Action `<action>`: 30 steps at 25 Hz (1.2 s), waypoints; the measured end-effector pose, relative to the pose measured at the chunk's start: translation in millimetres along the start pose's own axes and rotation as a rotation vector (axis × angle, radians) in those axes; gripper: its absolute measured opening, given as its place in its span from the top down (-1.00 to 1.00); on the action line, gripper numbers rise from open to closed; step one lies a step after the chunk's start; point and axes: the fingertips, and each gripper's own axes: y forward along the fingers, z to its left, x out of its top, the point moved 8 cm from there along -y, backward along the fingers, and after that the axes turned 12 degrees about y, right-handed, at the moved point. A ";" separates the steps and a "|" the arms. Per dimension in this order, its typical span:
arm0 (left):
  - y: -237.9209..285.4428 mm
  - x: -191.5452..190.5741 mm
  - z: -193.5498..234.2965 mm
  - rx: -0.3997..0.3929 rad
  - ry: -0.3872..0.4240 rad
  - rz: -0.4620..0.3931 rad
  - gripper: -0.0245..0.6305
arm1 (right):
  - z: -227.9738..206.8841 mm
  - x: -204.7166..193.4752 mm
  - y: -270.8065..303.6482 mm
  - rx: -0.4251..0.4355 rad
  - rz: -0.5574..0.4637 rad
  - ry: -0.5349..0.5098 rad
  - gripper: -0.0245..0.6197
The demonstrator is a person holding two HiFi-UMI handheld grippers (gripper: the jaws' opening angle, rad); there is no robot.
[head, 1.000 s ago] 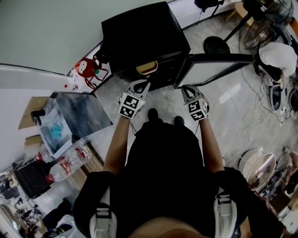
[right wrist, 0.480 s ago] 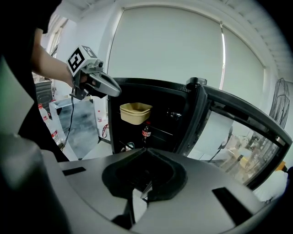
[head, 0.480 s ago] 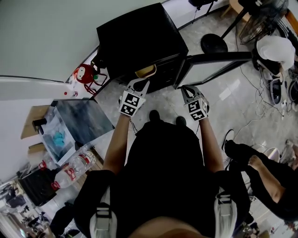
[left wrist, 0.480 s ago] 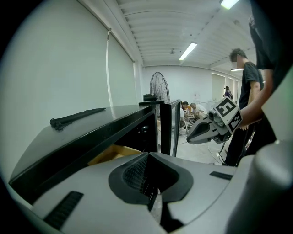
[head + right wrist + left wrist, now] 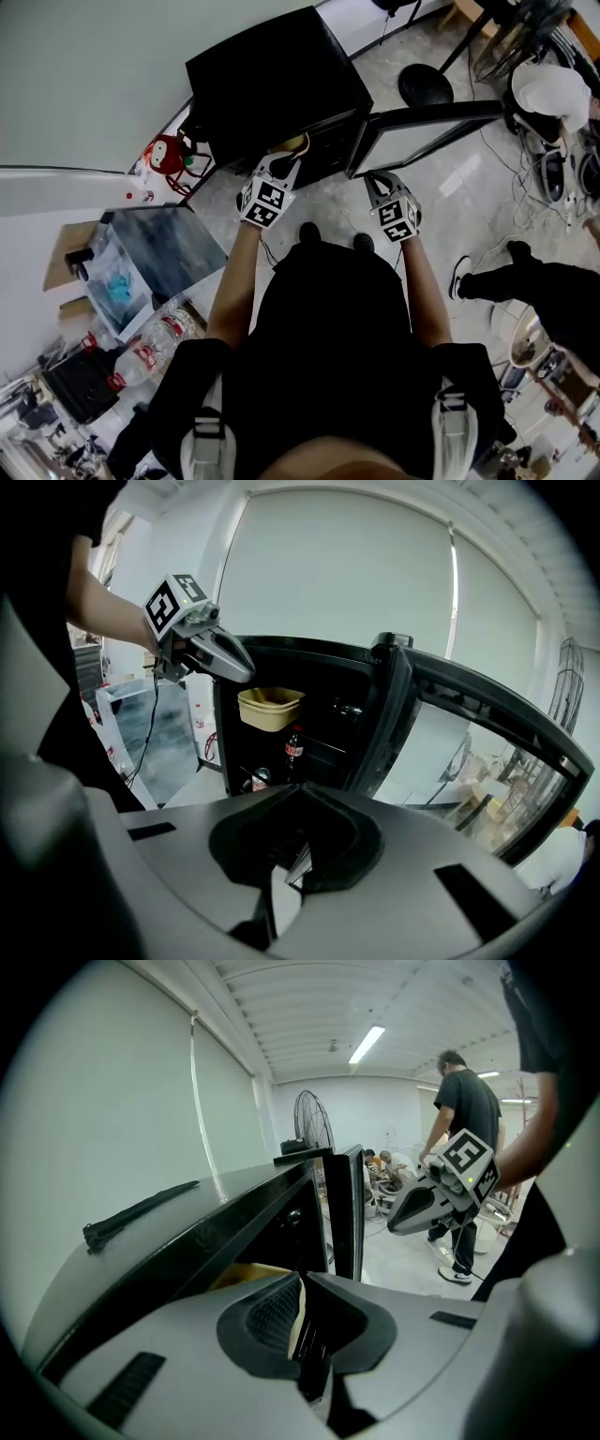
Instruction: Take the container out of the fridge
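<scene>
A black mini fridge (image 5: 272,84) stands on the floor with its door (image 5: 422,131) swung open to the right. A yellow container (image 5: 292,143) sits on the upper shelf; it also shows in the right gripper view (image 5: 269,708) above a cola bottle (image 5: 293,747). My left gripper (image 5: 281,169) hangs just in front of the opening, below the container, shut with nothing in it. My right gripper (image 5: 377,180) hovers by the door's lower edge, also shut and empty. In the left gripper view a sliver of the container (image 5: 239,1274) shows past the jaws.
A red toy (image 5: 169,150) sits left of the fridge. A glass-topped table (image 5: 164,248) and water bottles (image 5: 155,337) are at the left. A fan base (image 5: 425,89) stands behind the door. A person's leg (image 5: 525,281) crosses the floor at the right.
A person has walked in at the right. My left gripper has edged slightly closer to the fridge opening. The right gripper has hardly moved.
</scene>
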 end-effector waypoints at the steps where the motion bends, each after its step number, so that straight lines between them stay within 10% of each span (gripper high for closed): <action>1: 2.0 0.0 0.1 -0.002 0.011 0.009 0.86 | -1.3 -0.8 -0.6 -0.002 0.001 0.003 0.93; 30: 43.6 -18.9 2.9 -0.118 0.154 0.216 0.66 | -10.3 -14.0 -1.9 -0.017 0.018 0.046 0.92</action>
